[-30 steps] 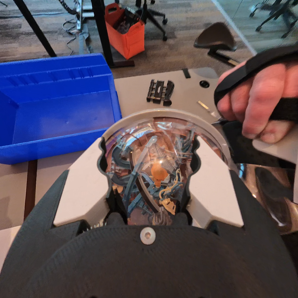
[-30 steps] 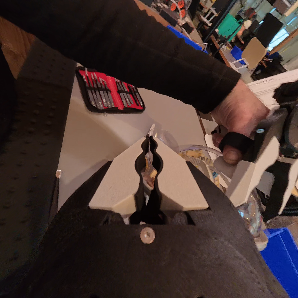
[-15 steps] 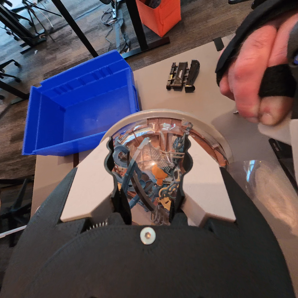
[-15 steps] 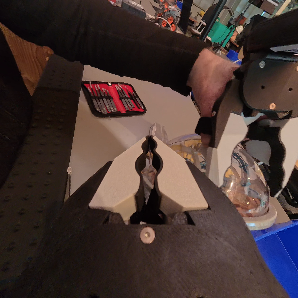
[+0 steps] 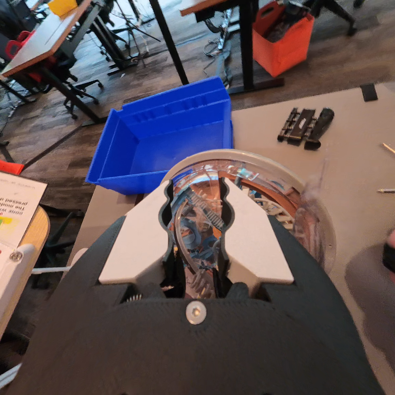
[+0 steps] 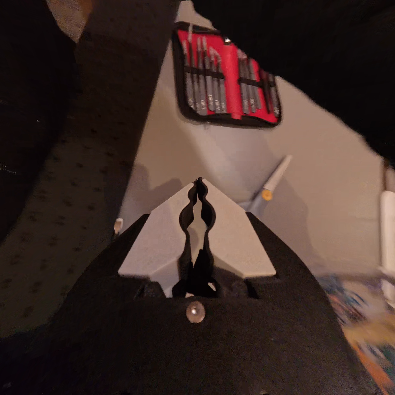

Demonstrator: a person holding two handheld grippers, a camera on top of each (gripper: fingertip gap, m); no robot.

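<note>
My left gripper is shut on a clear maze ball with blue and orange tracks inside. The ball sits in a grey ring base above the grey table. A blurred clear shell shows just right of the ball. A hand is at the right edge. My right gripper is shut, tips touching, with nothing visible between them. It points at the table below a red tweezer case. A grey pen-like tool lies just to its right. The ball shows as a colourful blur at lower right.
A blue bin stands behind the ball at the table's left end. A black tool set and loose tweezers lie on the right. A printed sheet is at left. A black sleeve crosses above the right gripper. The left gripper's tips are roughly 30 cm from the right gripper's. The right gripper is farther from the black tool set, some 40 cm, than the left, some 30 cm.
The clear plastic edge that was in my right gripper's tips no longer shows there. That gripper has swung toward the tweezer case. The left view has turned left, still holding the ball.
</note>
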